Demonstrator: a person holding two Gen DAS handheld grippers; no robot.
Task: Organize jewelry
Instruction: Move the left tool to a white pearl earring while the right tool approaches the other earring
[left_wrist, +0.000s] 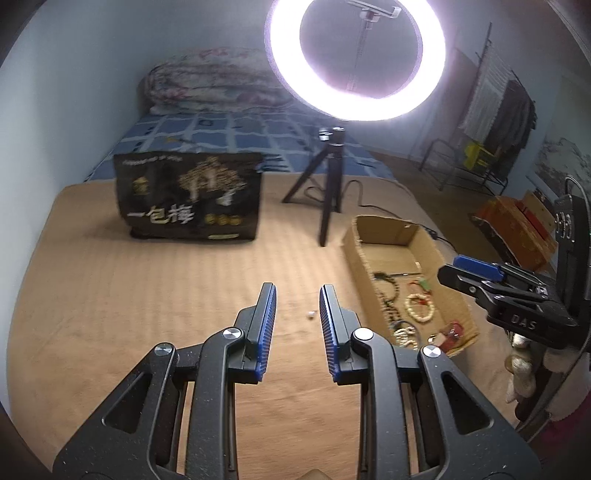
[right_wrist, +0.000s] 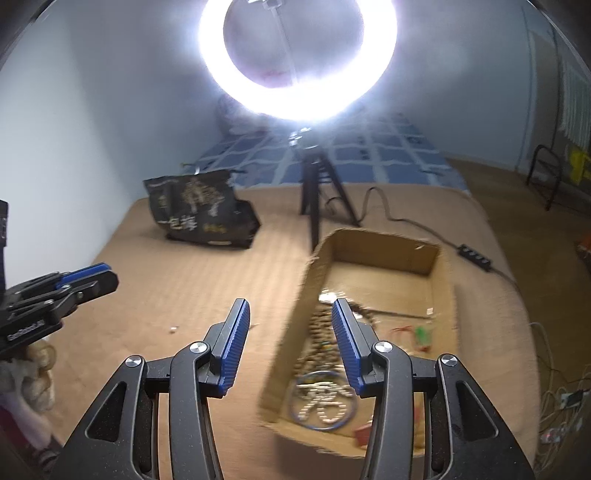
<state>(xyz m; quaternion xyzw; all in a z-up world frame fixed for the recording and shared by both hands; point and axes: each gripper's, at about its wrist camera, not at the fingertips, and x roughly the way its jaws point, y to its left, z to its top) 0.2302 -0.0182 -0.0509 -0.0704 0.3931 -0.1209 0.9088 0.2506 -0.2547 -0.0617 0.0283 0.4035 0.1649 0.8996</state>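
Both my jaws parted, empty, tilted downward.
My left gripper (left_wrist: 297, 291) hangs over the tan mat (left_wrist: 110, 295); my right gripper (right_wrist: 290, 308) straddles the open brown cardboard box's (right_wrist: 384, 251) wall, blurred bead bracelets (right_wrist: 321, 402) probably inside.

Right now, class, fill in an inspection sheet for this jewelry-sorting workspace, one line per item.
Surface: tan mat, mostly bare.
Job's things: cardboard box holding bead bracelets; small bead loose on the mat.
Clutter: black snack bag.
Grippers: left tongs and right tongs open, nothing between them.
Cables: black cord with inline switch behind the box.
Surroundings: ring light on tripod, bed with folded quilt.
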